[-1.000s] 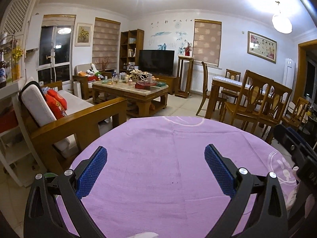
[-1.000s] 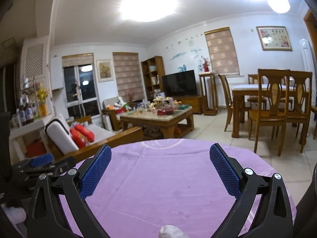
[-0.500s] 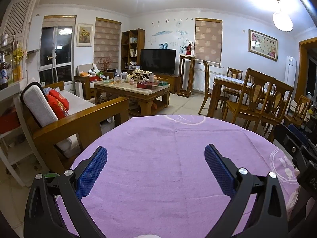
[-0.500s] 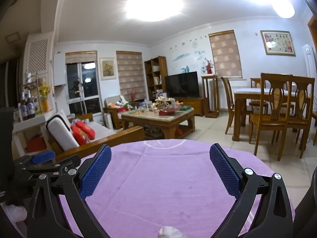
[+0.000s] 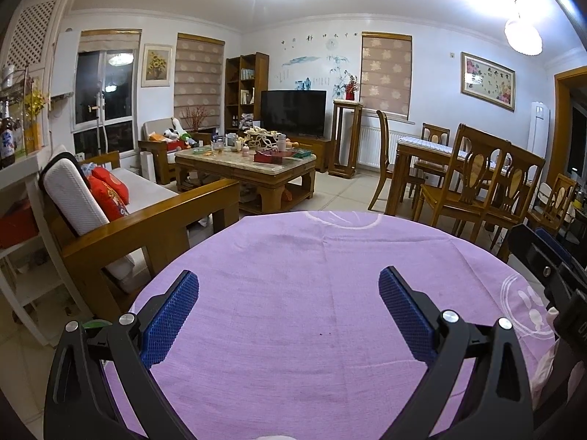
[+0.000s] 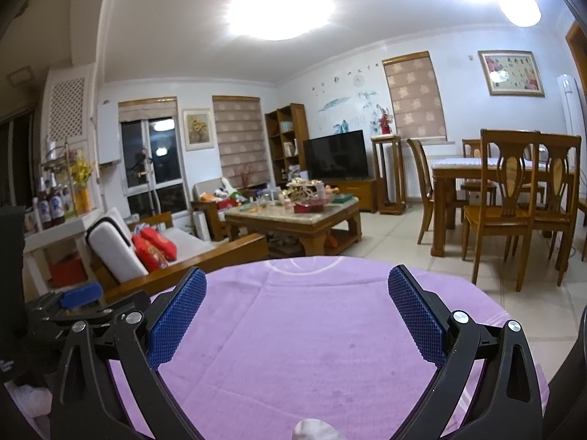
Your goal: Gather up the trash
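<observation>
both tools were spread wide over the purple table, holding nothing. left tool cam caught the right tool at its right edge; right tool cam showed a white scrap at the bottom edge, maybe trash, can't tell.

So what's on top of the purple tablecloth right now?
The purple tablecloth is mostly bare between the open left gripper and right gripper. A white scrap peeks in at the near edge, cut off by the picture.
</observation>
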A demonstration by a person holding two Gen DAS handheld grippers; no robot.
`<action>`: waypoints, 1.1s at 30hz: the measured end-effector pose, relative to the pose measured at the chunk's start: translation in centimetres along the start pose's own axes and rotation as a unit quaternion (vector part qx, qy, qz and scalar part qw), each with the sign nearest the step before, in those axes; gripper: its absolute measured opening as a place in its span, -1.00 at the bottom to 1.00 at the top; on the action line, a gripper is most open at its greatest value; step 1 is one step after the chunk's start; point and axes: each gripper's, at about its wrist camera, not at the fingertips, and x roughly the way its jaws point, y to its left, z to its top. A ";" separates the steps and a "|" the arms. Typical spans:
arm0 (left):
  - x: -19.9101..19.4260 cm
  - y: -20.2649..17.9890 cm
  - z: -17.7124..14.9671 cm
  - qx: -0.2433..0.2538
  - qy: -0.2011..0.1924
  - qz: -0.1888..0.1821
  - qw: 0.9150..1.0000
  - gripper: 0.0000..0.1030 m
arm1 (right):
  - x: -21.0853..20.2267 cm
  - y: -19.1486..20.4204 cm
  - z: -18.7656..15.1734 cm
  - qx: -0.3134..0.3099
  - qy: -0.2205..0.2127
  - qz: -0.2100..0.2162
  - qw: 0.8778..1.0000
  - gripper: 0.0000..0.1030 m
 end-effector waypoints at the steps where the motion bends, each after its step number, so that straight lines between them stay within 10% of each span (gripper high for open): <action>1: 0.0 0.1 0.0 0.000 0.001 0.000 1.000 0.90 | 0.0 0.0 0.0 0.000 0.001 0.000 1.000 0.90; 33: -0.1 0.2 0.1 0.002 0.001 0.002 1.000 0.90 | 0.1 0.4 -0.3 0.015 0.007 -0.001 1.000 0.90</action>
